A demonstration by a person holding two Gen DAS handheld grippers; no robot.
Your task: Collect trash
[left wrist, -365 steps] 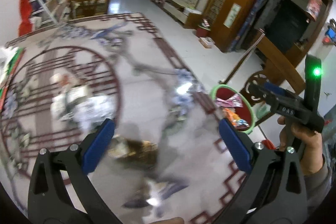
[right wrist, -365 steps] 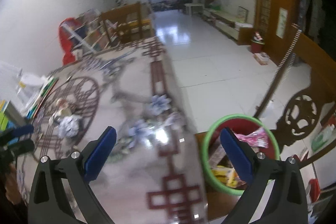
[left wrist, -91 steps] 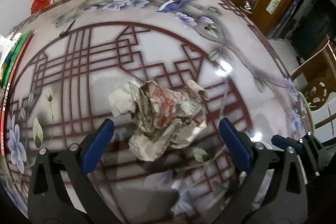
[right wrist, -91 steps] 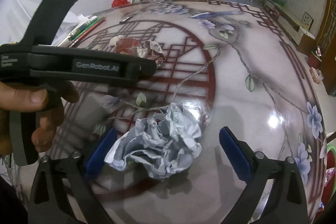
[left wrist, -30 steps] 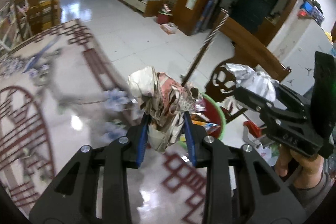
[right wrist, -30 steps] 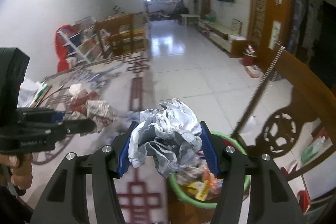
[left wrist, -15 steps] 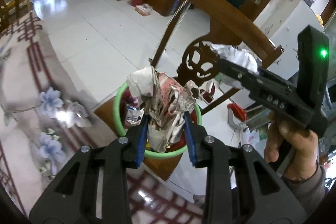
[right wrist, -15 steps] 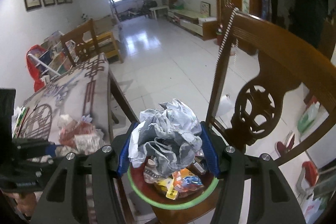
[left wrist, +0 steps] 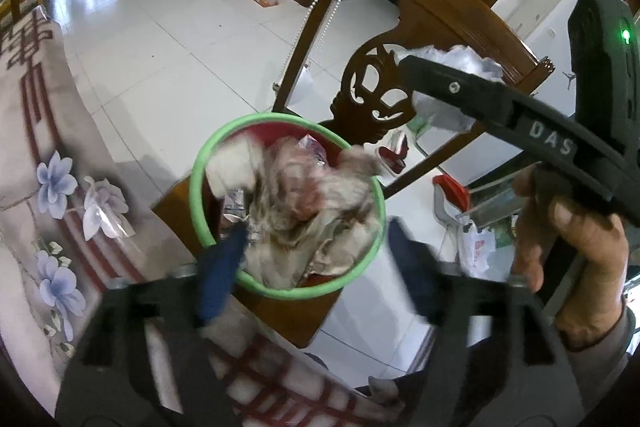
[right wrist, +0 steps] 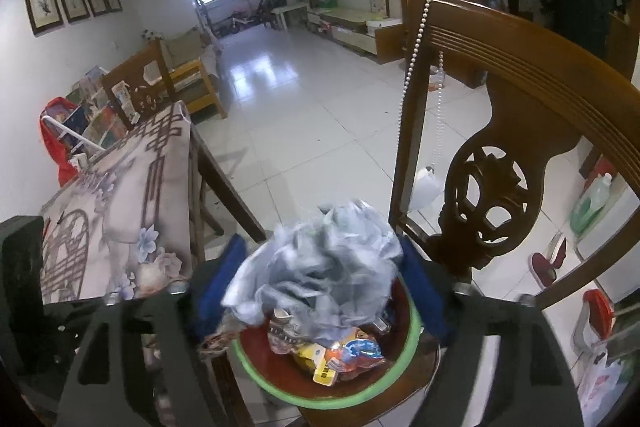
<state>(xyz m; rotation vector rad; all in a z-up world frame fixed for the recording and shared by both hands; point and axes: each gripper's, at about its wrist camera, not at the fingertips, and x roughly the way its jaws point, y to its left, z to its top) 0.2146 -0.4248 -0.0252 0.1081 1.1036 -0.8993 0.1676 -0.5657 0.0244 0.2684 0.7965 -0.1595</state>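
Both grippers opening over the bin, paper wads coming loose.

L gripper [left wrist: 316, 267]: blue pads spread wide & motion-blurred, jaws opening; the brown-red crumpled paper [left wrist: 308, 211] sits between them, pads no longer pressing it, blurred, right over the mouth of the green-rimmed red bin [left wrist: 200, 203]. R gripper [right wrist: 320, 291]: jaws also opening, pads just off the sides of the grey-white crumpled paper [right wrist: 320, 267], which is blurred above the same bin, w/ colourful wrappers [right wrist: 340, 351] already inside. Bin stands on the seat of a carved wooden chair [right wrist: 496, 195], just beside the patterned table [left wrist: 44, 195] edge. In left wrist view, a hand [left wrist: 568, 239] grips the R tool's handle at right. White tiled floor [right wrist: 304, 115] beyond.
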